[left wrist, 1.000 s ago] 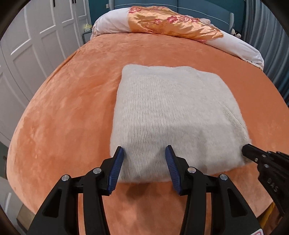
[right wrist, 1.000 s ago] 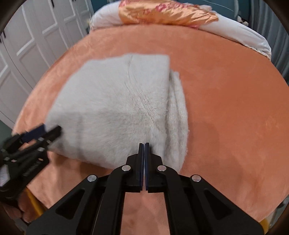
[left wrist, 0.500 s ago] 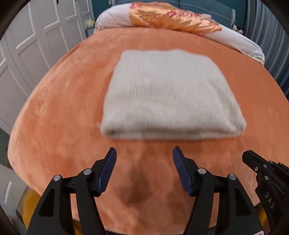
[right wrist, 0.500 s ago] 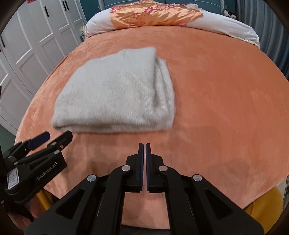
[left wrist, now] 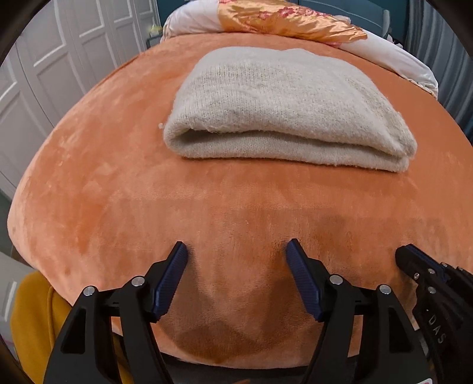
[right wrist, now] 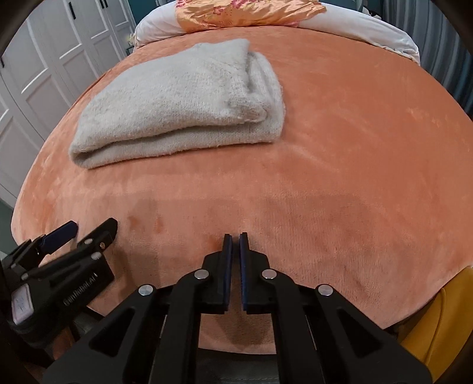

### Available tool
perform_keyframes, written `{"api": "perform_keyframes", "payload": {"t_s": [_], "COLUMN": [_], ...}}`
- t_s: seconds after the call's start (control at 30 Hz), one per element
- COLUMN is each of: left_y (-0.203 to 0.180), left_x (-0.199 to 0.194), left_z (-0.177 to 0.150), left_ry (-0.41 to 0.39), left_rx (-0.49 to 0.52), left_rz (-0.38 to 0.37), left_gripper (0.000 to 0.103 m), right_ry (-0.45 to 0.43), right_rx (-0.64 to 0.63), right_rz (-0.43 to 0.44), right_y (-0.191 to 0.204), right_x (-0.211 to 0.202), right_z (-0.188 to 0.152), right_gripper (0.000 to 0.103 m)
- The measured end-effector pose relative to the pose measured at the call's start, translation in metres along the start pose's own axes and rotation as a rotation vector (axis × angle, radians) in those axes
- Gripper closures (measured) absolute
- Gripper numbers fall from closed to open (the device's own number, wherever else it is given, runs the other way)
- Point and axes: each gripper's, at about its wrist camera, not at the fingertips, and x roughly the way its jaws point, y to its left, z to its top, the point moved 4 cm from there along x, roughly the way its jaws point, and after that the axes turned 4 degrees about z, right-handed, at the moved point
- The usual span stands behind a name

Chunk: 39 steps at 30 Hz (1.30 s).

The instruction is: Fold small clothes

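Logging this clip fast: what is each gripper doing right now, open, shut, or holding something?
Left gripper: open, jaws just widened, nothing between them.
Right gripper: shut but for a thin slit, holding nothing.
The folded sweater lies untouched on the bed.

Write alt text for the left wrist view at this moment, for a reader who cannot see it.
A folded cream knit garment lies on an orange plush bedspread, untouched. In the foreground the left gripper is empty, its jaws having just been opening, and the right gripper's tip shows at the right edge. A floral pillow lies behind.
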Motion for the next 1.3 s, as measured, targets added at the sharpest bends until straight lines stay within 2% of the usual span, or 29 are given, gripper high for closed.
{"api": "perform_keyframes", "payload": {"t_s": [0.17,0.3,0.37,0.7,1.3], "left_y": [0.001,0.0,-0.001,0.002,0.006], "left_x": [0.0,0.0,0.0,0.0,0.001], "left_z": [-0.006,-0.008,-0.011,-0.014,-0.011], "left_ry": [-0.037,-0.062,-0.071,-0.111,-0.112], "left_rx": [-0.011,-0.011,-0.014,-0.015,-0.037], "left_rz": [0.014,0.026,0.019,0.018,0.001], "left_gripper": [0.024,0.023,0.022,0.022,0.022], "right_ry": [-0.033,-0.054,-0.066,-0.109,-0.123], "right_rx": [-0.013,-0.061,-0.078,-0.084,-0.078], "right_rz": [-0.007,-0.022,-0.046,-0.054,-0.069], "right_y": [0.007,0.019,0.025,0.028,0.029], "right_x": [0.002,0.003,0.005,0.008,0.008], "right_z": [-0.006,-0.01,-0.012,-0.016,-0.021], "right_gripper": [0.089,0.072,0.072,0.072,0.072]}}
